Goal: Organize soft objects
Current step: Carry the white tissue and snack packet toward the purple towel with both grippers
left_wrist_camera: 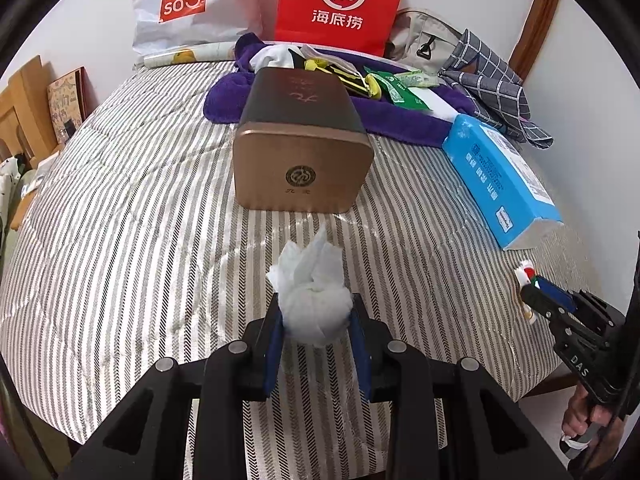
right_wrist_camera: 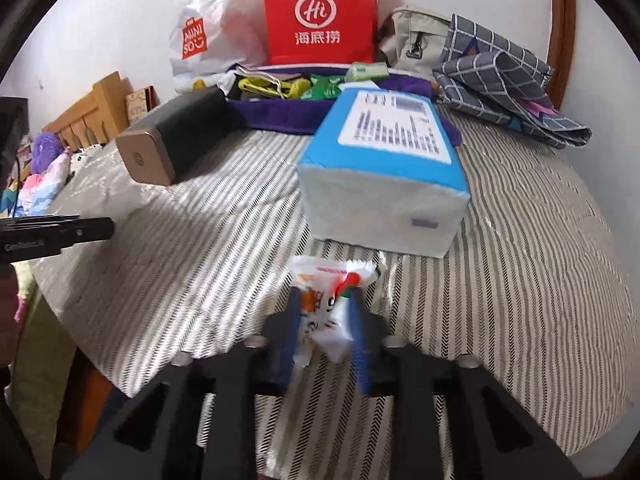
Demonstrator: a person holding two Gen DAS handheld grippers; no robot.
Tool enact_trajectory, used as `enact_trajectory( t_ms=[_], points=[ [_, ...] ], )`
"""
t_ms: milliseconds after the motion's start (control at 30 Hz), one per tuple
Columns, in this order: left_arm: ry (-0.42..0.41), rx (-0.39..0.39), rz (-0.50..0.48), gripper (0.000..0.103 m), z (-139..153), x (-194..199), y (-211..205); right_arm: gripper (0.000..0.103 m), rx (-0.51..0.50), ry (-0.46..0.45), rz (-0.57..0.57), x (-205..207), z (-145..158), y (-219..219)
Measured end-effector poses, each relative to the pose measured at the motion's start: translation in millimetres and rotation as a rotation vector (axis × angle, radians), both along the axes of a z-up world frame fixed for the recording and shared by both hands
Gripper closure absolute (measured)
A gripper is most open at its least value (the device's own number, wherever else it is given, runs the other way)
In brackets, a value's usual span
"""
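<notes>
My left gripper (left_wrist_camera: pixel 316 312) is shut on a crumpled white tissue ball (left_wrist_camera: pixel 312 304), held over the striped bedspread (left_wrist_camera: pixel 120 220) in front of a bronze box (left_wrist_camera: pixel 302 160) lying on its side. My right gripper (right_wrist_camera: pixel 324 312) is shut on a small white snack packet (right_wrist_camera: pixel 328 304) with red and orange print, just in front of a blue tissue pack (right_wrist_camera: pixel 384 176). The right gripper also shows at the right edge of the left wrist view (left_wrist_camera: pixel 528 292), still holding the packet. The blue tissue pack (left_wrist_camera: pixel 500 180) lies right of the bronze box.
A purple towel (left_wrist_camera: pixel 400 116) with green and yellow packets lies behind the box. A red paper bag (left_wrist_camera: pixel 340 4), a white Miniso bag (left_wrist_camera: pixel 184 4), a beige bag (left_wrist_camera: pixel 424 40) and a grey checked cloth (left_wrist_camera: pixel 492 84) stand along the wall. A wooden headboard (right_wrist_camera: pixel 92 116) is at the left.
</notes>
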State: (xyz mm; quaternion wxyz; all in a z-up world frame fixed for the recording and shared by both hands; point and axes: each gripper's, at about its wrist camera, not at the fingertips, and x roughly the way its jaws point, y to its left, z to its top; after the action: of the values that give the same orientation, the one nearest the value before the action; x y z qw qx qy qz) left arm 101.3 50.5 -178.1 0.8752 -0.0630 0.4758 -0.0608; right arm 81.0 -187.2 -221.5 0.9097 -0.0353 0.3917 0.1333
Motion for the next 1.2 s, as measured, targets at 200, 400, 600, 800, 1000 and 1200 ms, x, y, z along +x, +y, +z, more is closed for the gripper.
enact_trajectory(
  t_ms=[200,400,600,800,1000,1200],
  points=[
    [-0.013,0.010,-0.005,0.074,11.4,2.0,-1.2,0.085,0.023,0.025,0.012,0.1,2.3,-0.2],
    [-0.038,0.012,0.007,0.074,26.8,1.1,1.9,0.086,0.044,0.008,0.021,-8.2,20.7,-2.1],
    [-0.072,0.017,0.017,0.074,46.7,0.5,3.8,0.086,0.054,-0.025,0.020,-14.4,47.2,-9.2],
    [-0.119,0.020,0.018,0.074,71.9,5.3,1.1,0.085,0.085,-0.048,0.001,-7.5,69.5,-20.4],
    [-0.160,0.028,0.012,0.074,97.1,14.8,-2.8,0.085,0.109,-0.073,-0.004,5.0,94.0,-26.3],
    [-0.193,0.036,0.010,0.074,118.5,28.6,-7.7,0.085,0.119,-0.113,-0.002,22.6,119.4,-28.2]
  ],
)
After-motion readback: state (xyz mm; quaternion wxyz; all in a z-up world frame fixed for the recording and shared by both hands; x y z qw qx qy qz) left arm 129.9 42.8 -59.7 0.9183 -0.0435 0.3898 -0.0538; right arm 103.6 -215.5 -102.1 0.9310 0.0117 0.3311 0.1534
